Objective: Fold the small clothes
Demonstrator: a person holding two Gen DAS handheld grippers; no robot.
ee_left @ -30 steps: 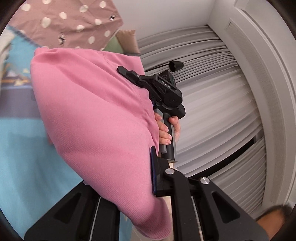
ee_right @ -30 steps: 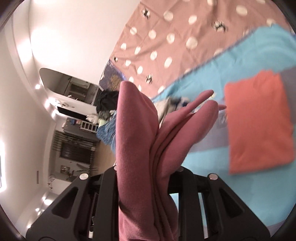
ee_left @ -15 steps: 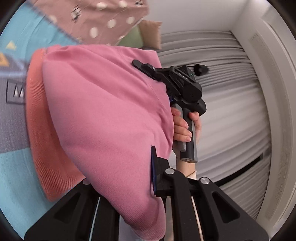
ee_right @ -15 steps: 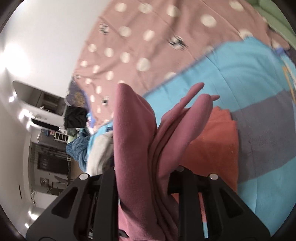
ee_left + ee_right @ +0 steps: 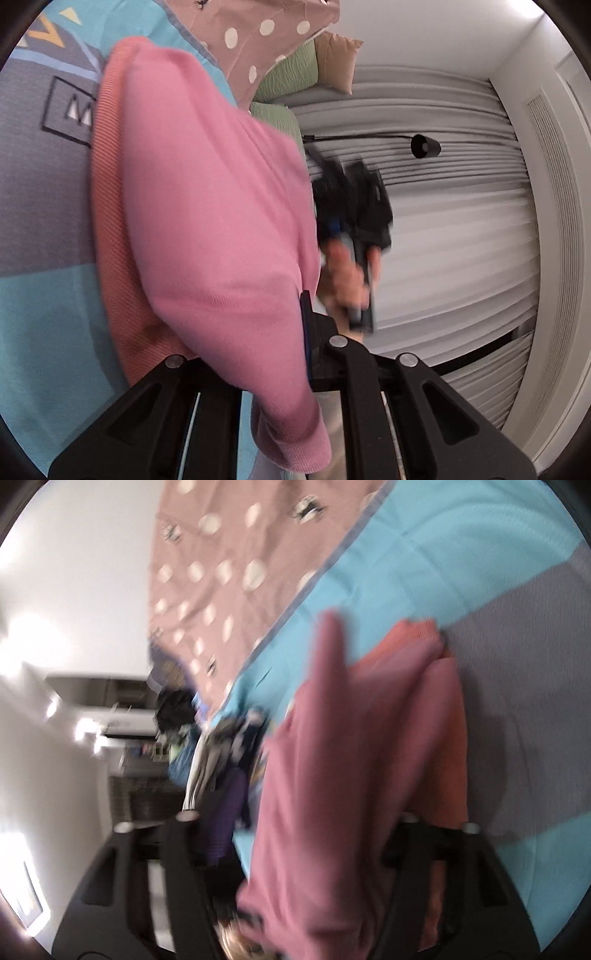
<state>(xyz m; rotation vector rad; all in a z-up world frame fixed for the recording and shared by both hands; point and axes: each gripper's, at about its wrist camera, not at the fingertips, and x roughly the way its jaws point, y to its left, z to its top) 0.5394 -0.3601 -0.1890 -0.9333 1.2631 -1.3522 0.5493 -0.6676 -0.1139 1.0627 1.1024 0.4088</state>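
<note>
A folded pink garment [image 5: 218,229] hangs between both grippers, low over a folded orange garment [image 5: 110,229] that lies on the blue and grey bed cover [image 5: 40,314]. My left gripper [image 5: 273,354] is shut on one edge of the pink garment. My right gripper [image 5: 314,853] holds the other edge [image 5: 332,775]; this view is blurred and its fingers stand wider apart. The right gripper and the hand on it show in the left wrist view [image 5: 351,221], past the garment. The orange garment also shows in the right wrist view [image 5: 447,746].
A brown polka-dot blanket [image 5: 229,565] lies on the far part of the bed. Green and tan pillows [image 5: 295,74] sit by a grey pleated curtain [image 5: 454,229]. A pile of unfolded clothes [image 5: 221,746] lies at the bed's far end.
Both grippers carried the pink garment across the bed and down over the orange garment. The right gripper's fingers now stand wider apart than before.
</note>
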